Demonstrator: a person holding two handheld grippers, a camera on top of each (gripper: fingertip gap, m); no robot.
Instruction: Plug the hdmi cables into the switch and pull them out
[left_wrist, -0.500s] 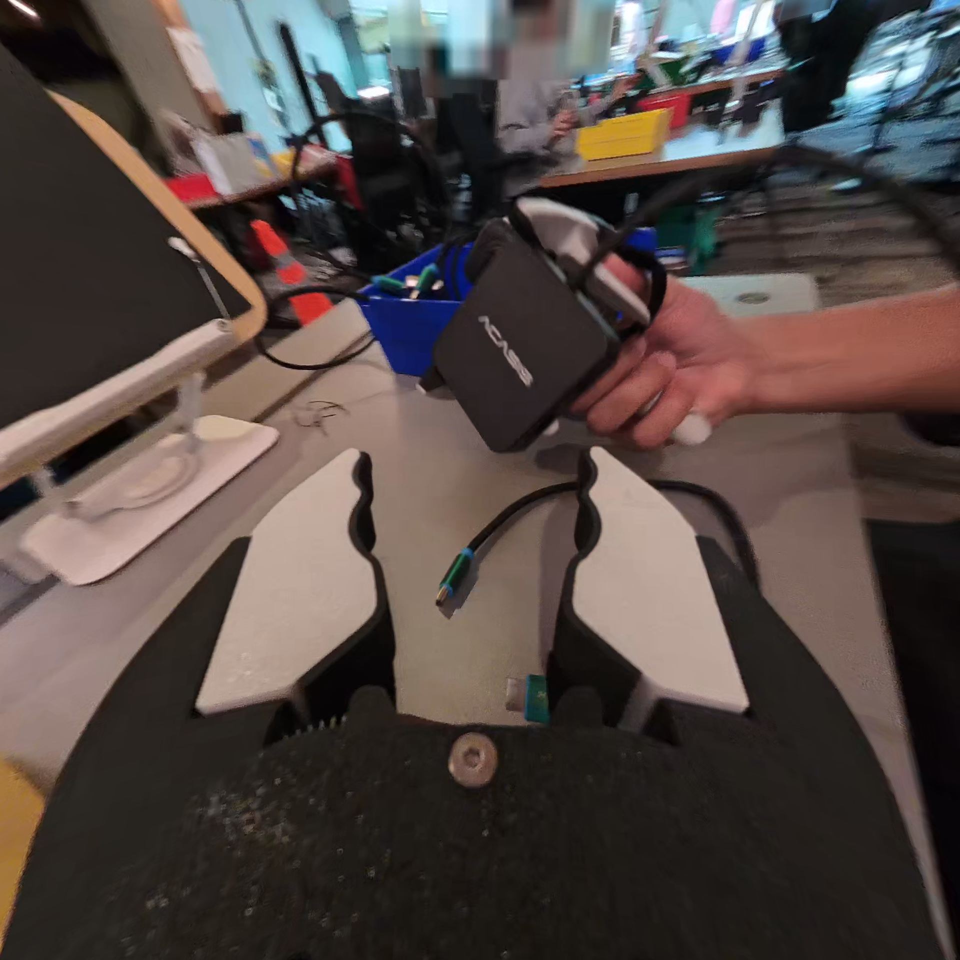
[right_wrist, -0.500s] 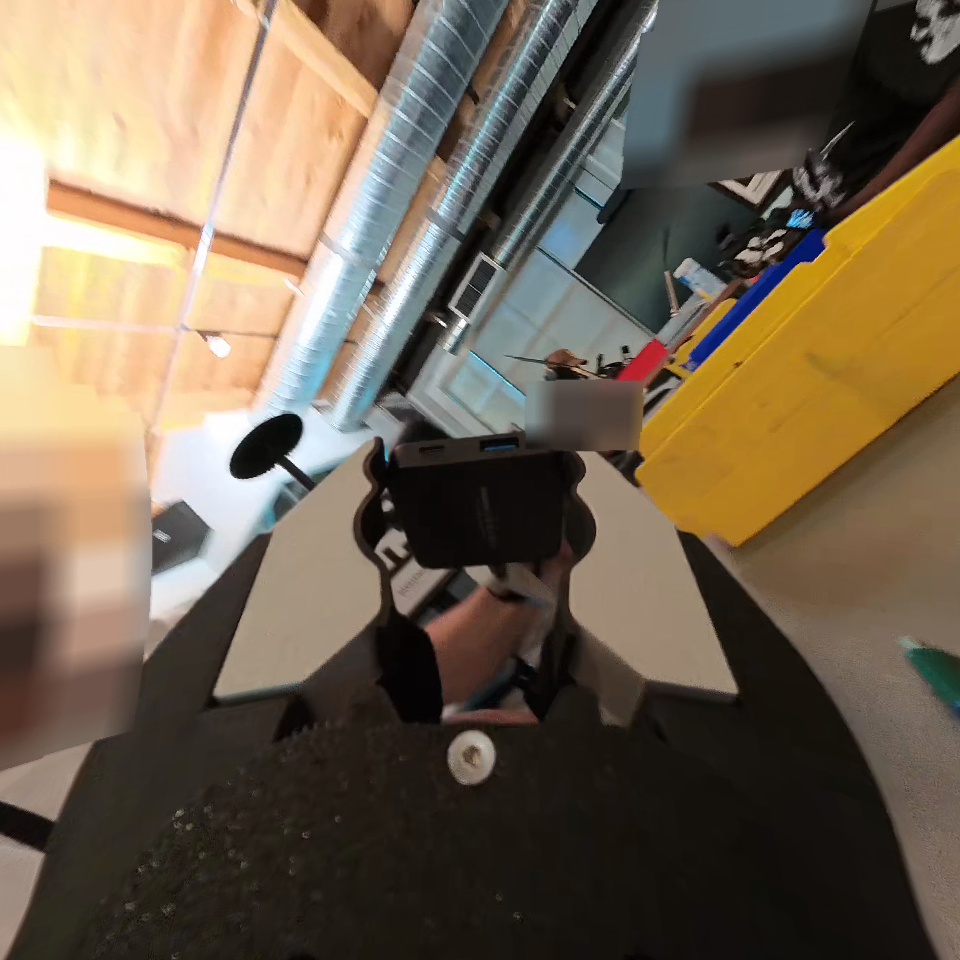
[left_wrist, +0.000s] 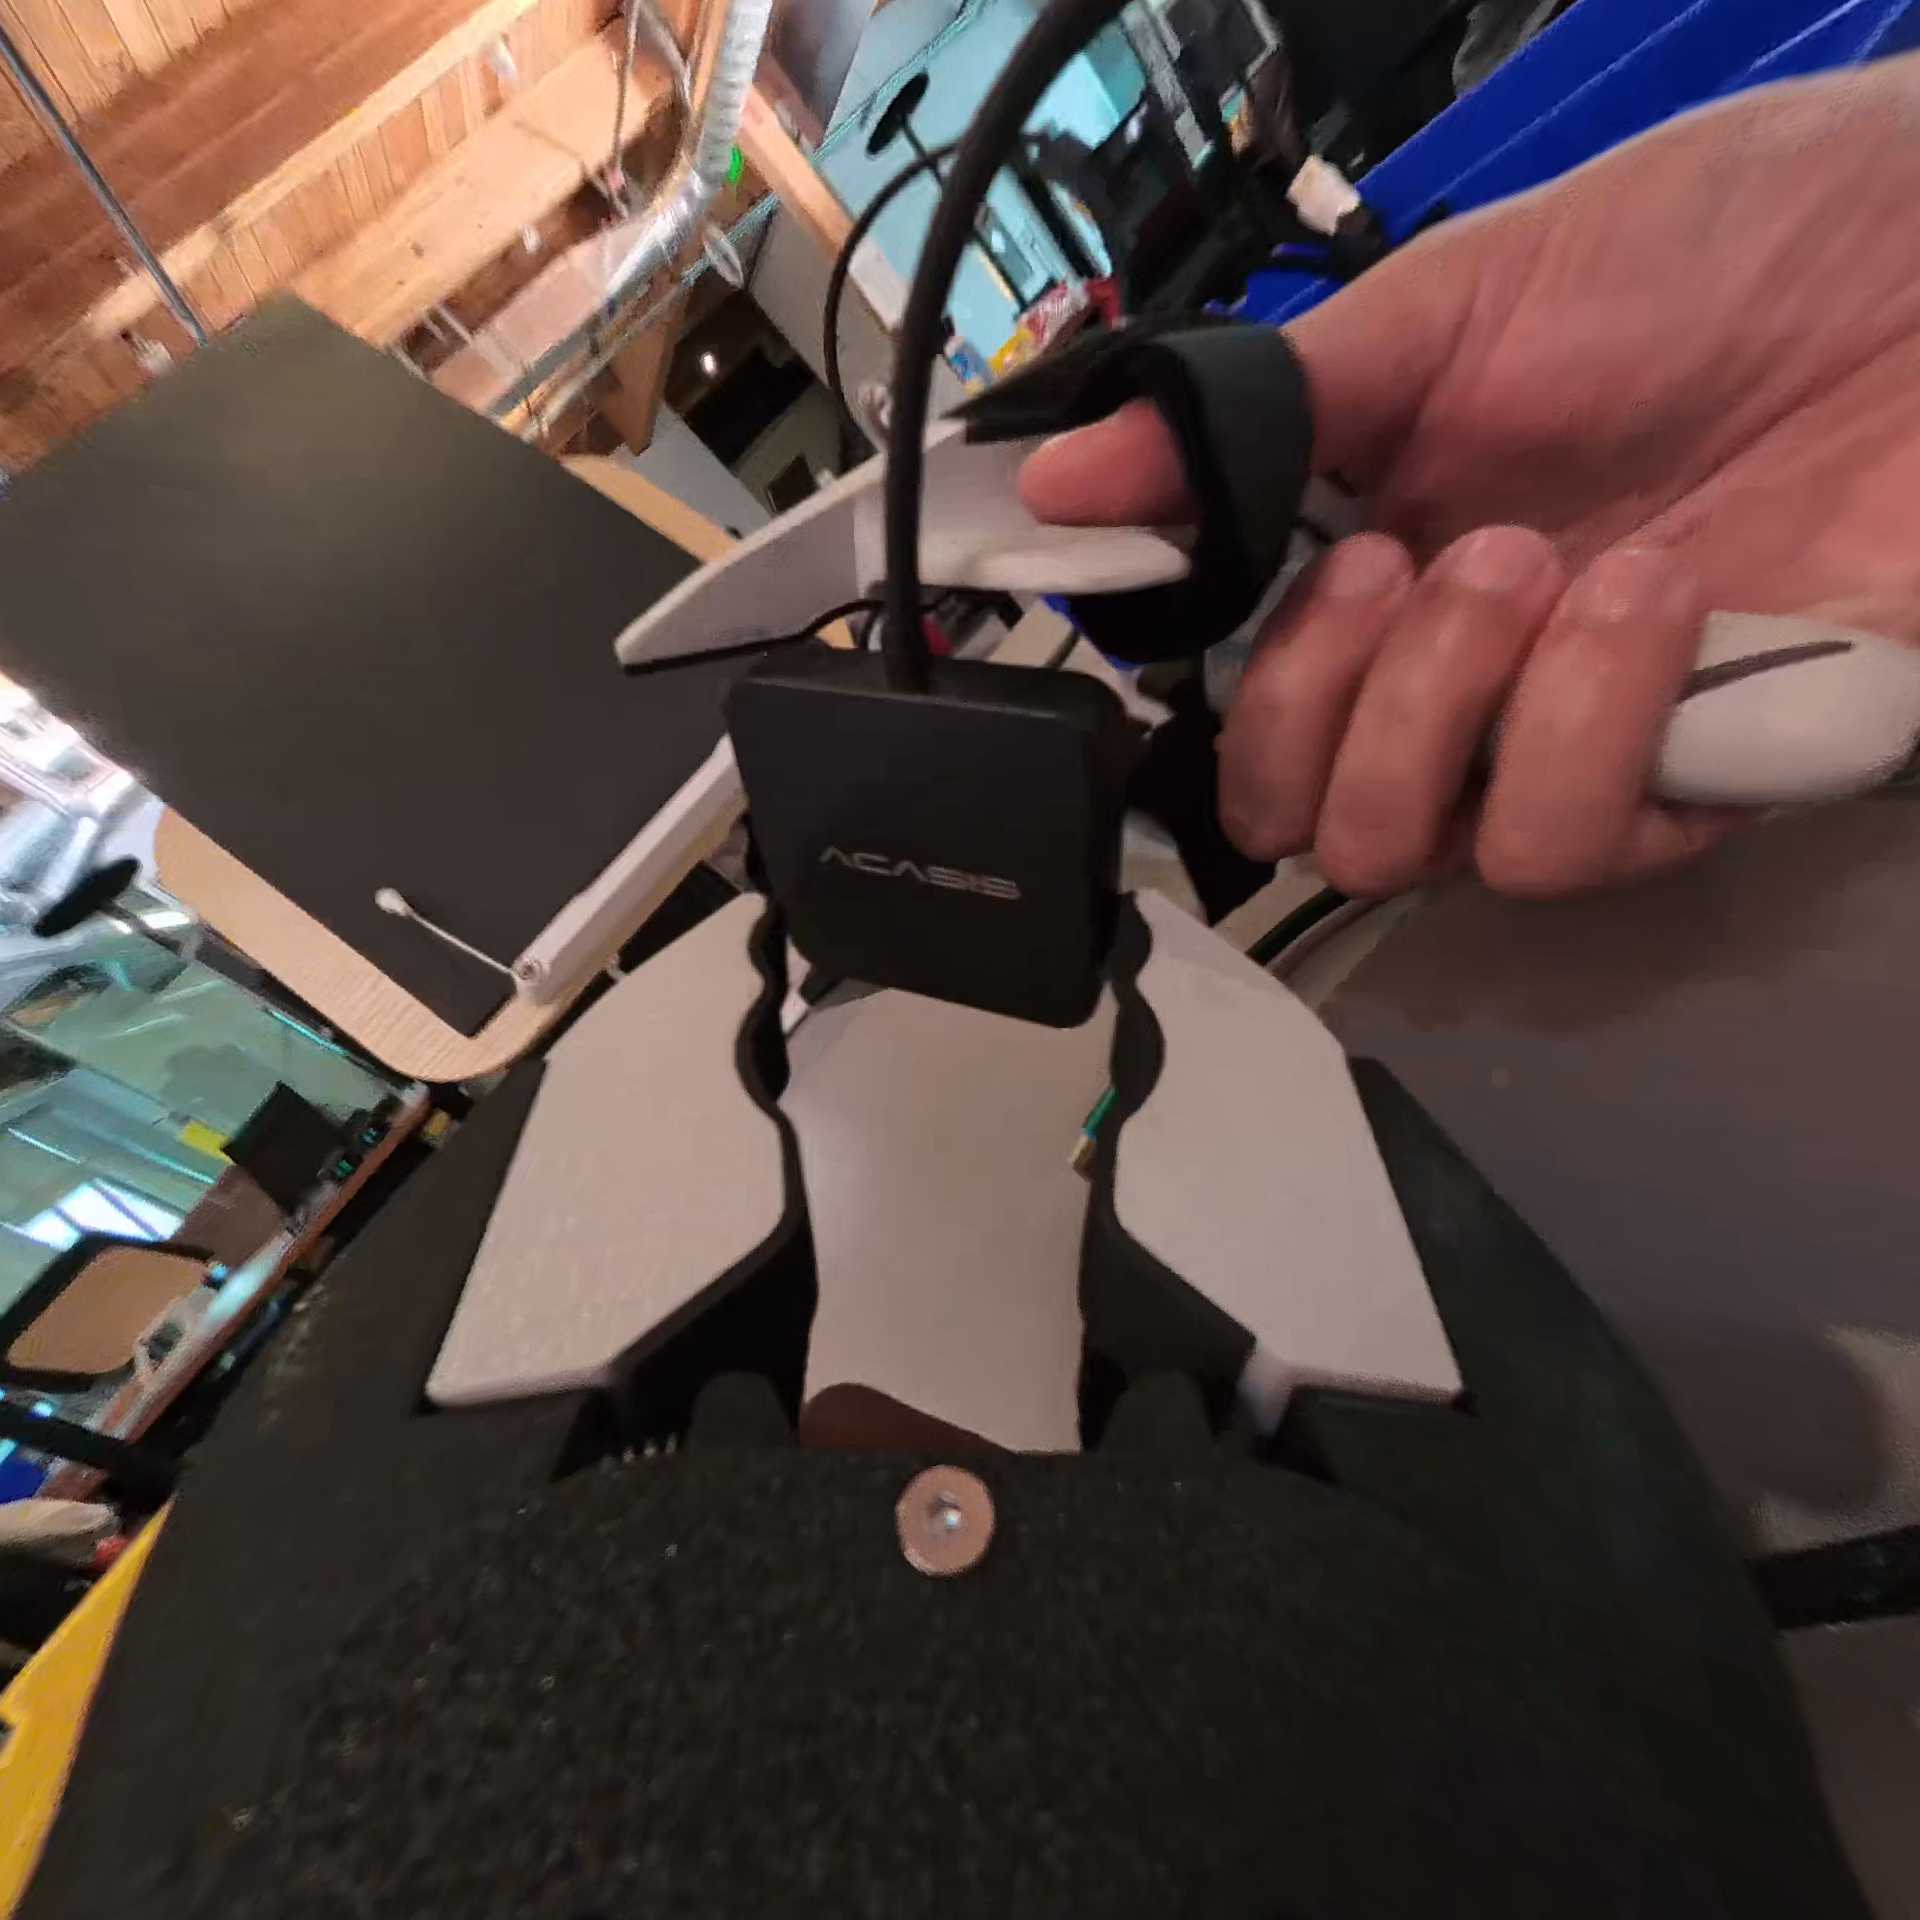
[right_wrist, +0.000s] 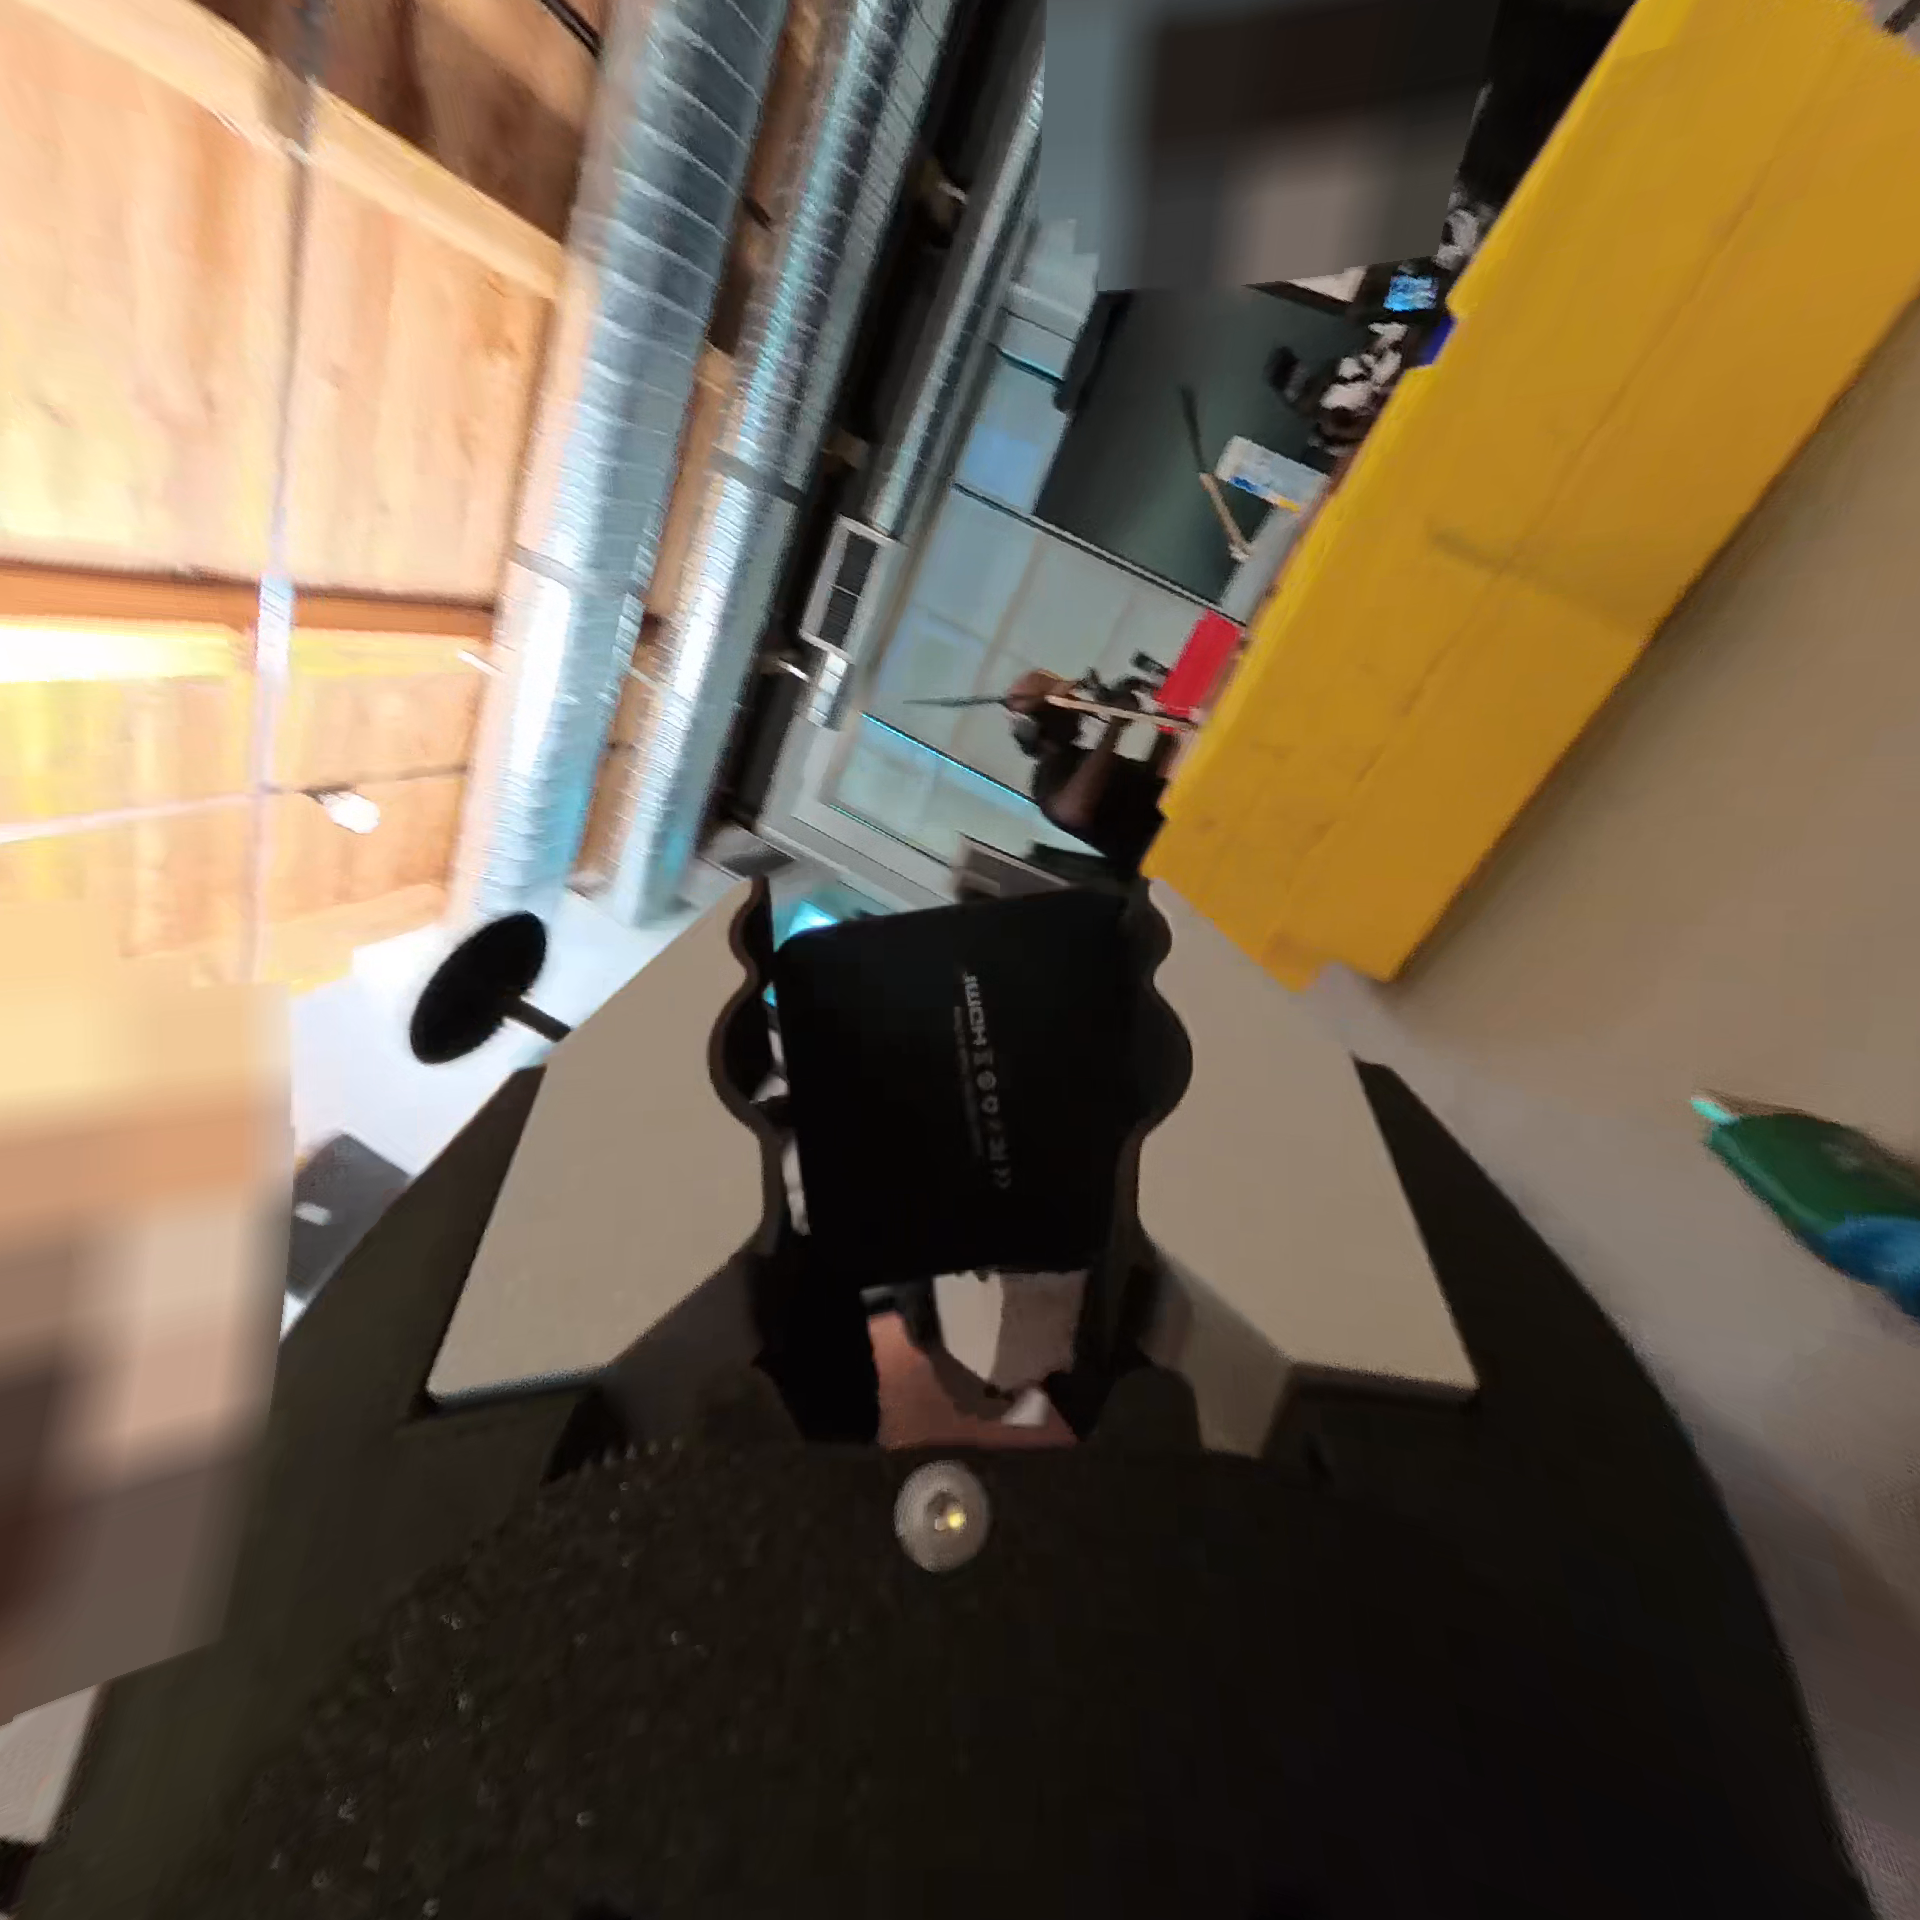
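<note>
Right gripper (right_wrist: 951, 1049) clamps flat black rectangular switch (right_wrist: 961, 1091); left gripper (left_wrist: 940, 997) brackets it, contact unclear. Green plug (right_wrist: 1813, 1169) blurred.

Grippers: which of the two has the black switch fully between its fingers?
The right gripper: the switch lies wholly between its fingers. At the left gripper, only the switch's lower end reaches between the fingertips.

Tongs (left_wrist: 940, 997): white wavy-edged fingers (left_wrist: 634, 1164), black felt body, silver screw (left_wrist: 943, 1525).
</note>
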